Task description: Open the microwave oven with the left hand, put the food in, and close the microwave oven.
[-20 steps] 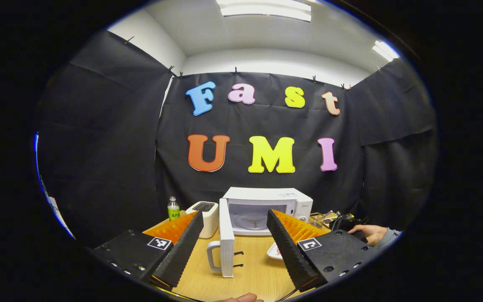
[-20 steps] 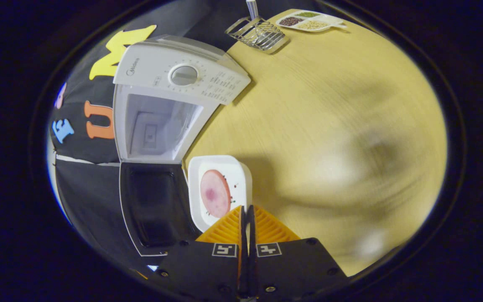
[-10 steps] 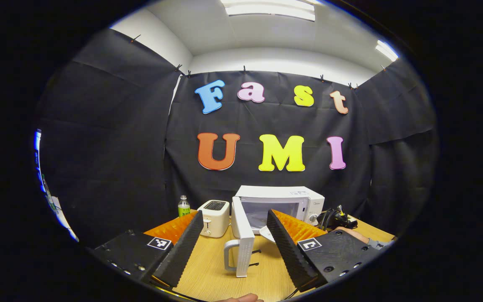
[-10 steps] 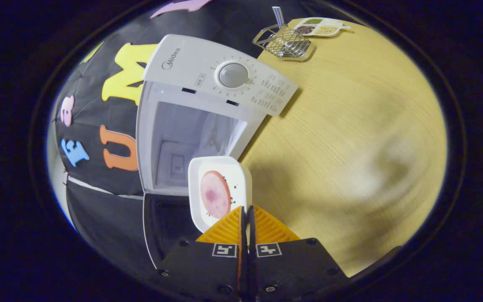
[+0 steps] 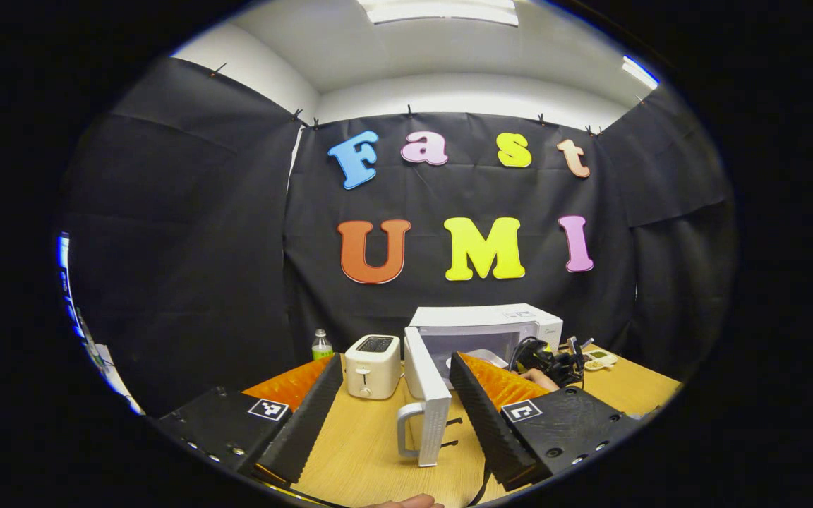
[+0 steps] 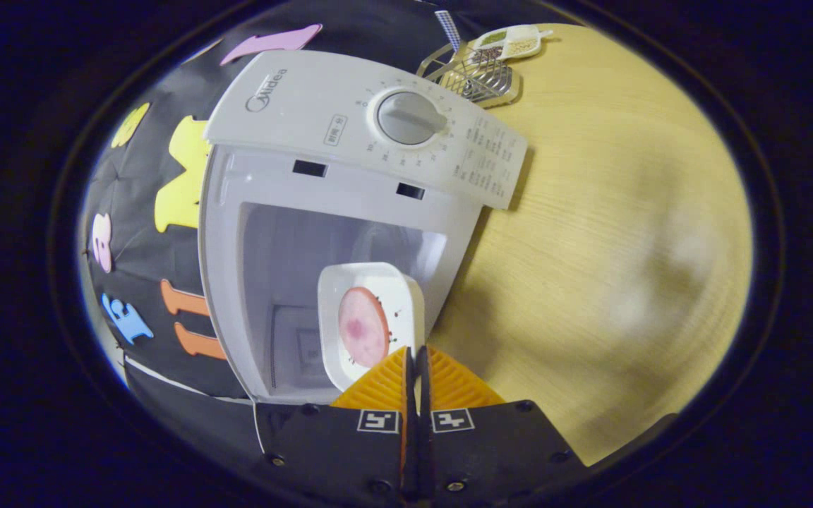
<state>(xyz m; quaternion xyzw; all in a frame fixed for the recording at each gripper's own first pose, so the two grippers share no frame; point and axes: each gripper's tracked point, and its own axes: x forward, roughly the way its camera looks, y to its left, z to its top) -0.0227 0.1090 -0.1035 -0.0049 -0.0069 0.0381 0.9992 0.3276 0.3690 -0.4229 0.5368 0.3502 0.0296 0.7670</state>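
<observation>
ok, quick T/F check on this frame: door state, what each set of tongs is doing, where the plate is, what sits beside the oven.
1. The white microwave oven has its door shut. False: the door stands swung open.
2. The right tongs are closed on the rim of the white square plate carrying a round pink slice of food. True.
3. The left tongs grip the door handle. False: they are open and hold nothing.
4. The plate sits flat on the wooden table. False: it is held in front of the oven's open cavity.
5. A white toaster stands beside the microwave oven. True.
</observation>
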